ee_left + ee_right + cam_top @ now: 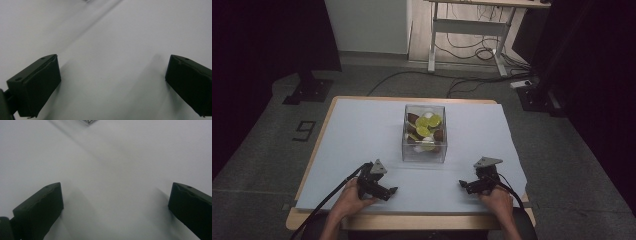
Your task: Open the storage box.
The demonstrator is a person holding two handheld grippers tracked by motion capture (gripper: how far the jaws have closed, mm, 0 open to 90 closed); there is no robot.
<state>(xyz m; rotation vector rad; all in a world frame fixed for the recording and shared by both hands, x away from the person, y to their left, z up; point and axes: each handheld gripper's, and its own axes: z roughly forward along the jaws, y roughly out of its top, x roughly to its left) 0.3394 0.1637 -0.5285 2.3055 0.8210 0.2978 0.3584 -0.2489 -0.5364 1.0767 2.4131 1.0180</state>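
Wooden table (312, 160), pale sheet (362, 135) over top; clear box (424, 150) on sheet, centre.

pale sheet (362, 135) on table (319, 145) — desk frame (467, 27) | floor cables (472, 52)

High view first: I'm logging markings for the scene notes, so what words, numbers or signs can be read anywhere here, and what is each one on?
"9": a dark figure on the grey floor left of the table, reading as a 9 from this side.
Clear box of fruit pieces: no label readable.
Left gripper and right gripper: no lettering to make out.
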